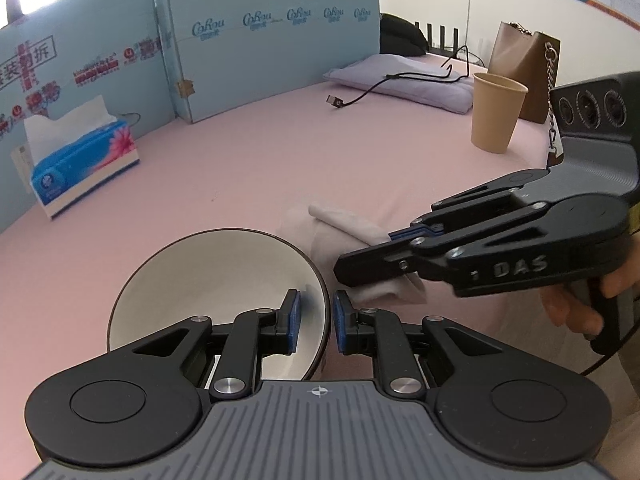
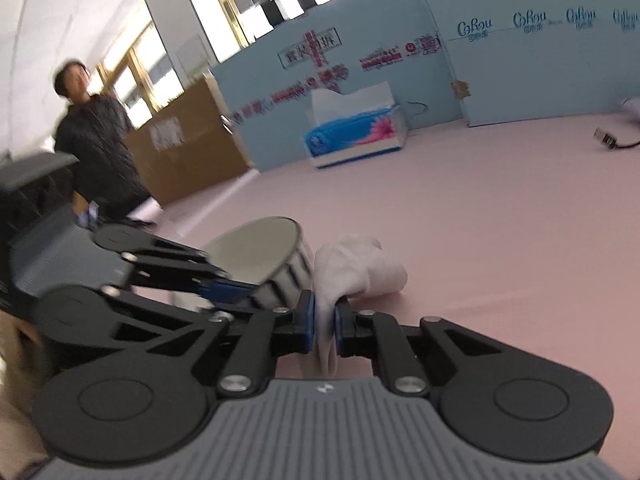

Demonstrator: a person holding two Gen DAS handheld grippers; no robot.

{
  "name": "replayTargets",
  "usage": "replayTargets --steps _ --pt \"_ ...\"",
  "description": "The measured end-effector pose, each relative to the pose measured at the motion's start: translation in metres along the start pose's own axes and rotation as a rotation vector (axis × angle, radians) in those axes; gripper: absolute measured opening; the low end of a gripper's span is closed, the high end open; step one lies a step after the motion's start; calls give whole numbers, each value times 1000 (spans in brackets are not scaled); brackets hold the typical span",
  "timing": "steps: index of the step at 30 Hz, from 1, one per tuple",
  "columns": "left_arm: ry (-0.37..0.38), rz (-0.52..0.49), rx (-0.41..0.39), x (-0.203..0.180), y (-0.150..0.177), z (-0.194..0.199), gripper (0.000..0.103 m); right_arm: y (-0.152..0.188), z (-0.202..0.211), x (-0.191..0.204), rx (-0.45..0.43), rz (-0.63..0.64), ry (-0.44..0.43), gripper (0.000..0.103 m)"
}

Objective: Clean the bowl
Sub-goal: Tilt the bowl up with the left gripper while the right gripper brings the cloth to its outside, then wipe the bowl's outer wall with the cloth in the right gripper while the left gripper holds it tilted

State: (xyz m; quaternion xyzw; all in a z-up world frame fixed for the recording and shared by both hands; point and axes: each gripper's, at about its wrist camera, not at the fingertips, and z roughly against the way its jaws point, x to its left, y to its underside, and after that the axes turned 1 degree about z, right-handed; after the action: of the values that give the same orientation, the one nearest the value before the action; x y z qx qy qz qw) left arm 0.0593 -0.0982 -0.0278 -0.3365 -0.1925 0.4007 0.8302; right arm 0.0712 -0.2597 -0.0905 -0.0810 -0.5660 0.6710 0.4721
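A bowl [image 1: 208,280], white inside with a dark rim, is tilted up off the pink table. My left gripper [image 1: 317,320] is shut on its right rim, one blue pad inside and one outside. From the right wrist view the bowl [image 2: 256,248] shows a ribbed outer wall, with the left gripper [image 2: 236,292] clamped on it. My right gripper [image 2: 325,320] is shut on a crumpled white tissue [image 2: 360,268]. The tissue [image 1: 344,224] sits just right of the bowl, beside the rim. The right gripper [image 1: 376,258] reaches in from the right, held by a hand.
A blue tissue box [image 1: 84,160] stands at the far left by the blue cardboard wall [image 1: 260,40]. A paper cup [image 1: 496,112], a brown bag [image 1: 524,72], a lavender pillow [image 1: 400,76] and a USB cable [image 1: 336,101] lie at the back right. A person [image 2: 96,140] stands beyond the table.
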Motion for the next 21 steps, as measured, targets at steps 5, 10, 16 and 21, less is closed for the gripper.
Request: replayTargets --steps 5,10,16,21 --pt "-4 1 14 -1 4 5 16 -3 -3 -4 -29 -66 -70 12" --pt "6 -2 17 0 10 11 16 -3 -7 -15 -66 -202 -137 11" --pt "2 -15 19 1 15 16 16 -1 -26 -25 -71 -348 -193 11" --pt "3 -17 16 1 17 18 16 -4 -37 -22 -73 -383 -205 12"
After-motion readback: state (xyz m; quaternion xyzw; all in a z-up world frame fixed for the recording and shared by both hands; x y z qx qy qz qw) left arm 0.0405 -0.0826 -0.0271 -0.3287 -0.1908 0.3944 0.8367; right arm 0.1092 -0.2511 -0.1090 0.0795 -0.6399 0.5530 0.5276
